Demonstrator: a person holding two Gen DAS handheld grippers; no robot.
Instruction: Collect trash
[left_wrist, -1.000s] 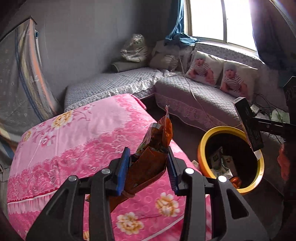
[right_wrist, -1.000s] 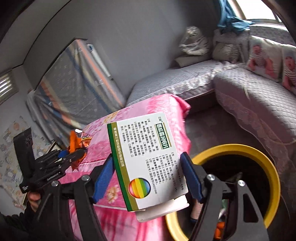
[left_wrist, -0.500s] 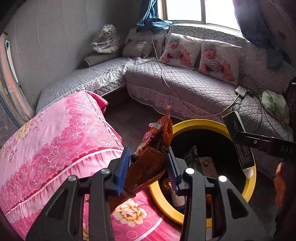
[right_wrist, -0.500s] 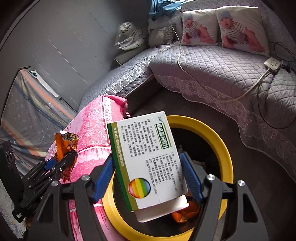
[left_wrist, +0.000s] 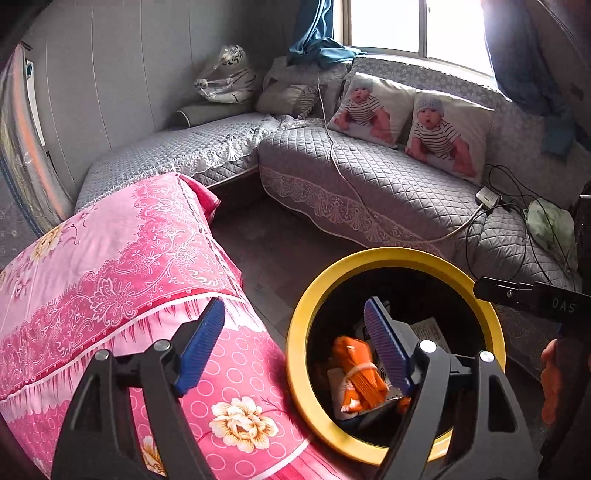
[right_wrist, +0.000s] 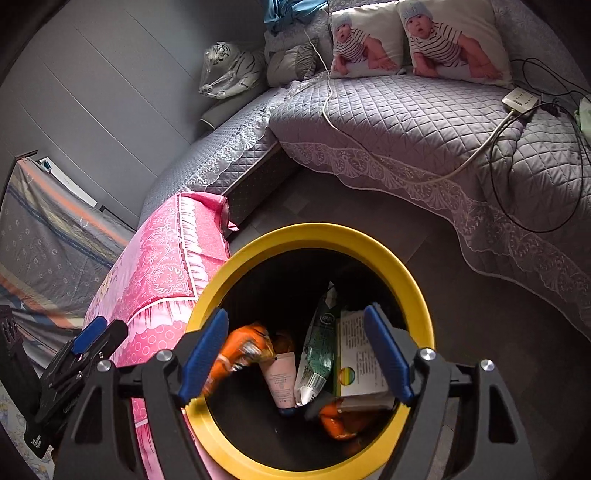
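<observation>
Both the left gripper (left_wrist: 293, 345) and right gripper (right_wrist: 295, 350) have fingers apart, empty, above the yellow-rimmed bin (right_wrist: 413, 291). The orange wrapper (left_wrist: 360, 373) and box (right_wrist: 360, 354) lie inside it, beside the pink-covered worktop (left_wrist: 110, 266) and grey sofa (left_wrist: 388, 184).

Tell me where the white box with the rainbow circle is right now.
In the right wrist view the white box lies inside the yellow-rimmed bin, on its right side, next to the green packet and above an orange wrapper.

One yellow bin (right_wrist: 417, 295), two baby-print pillows (right_wrist: 364, 44), two orange wrappers (right_wrist: 240, 354).
</observation>
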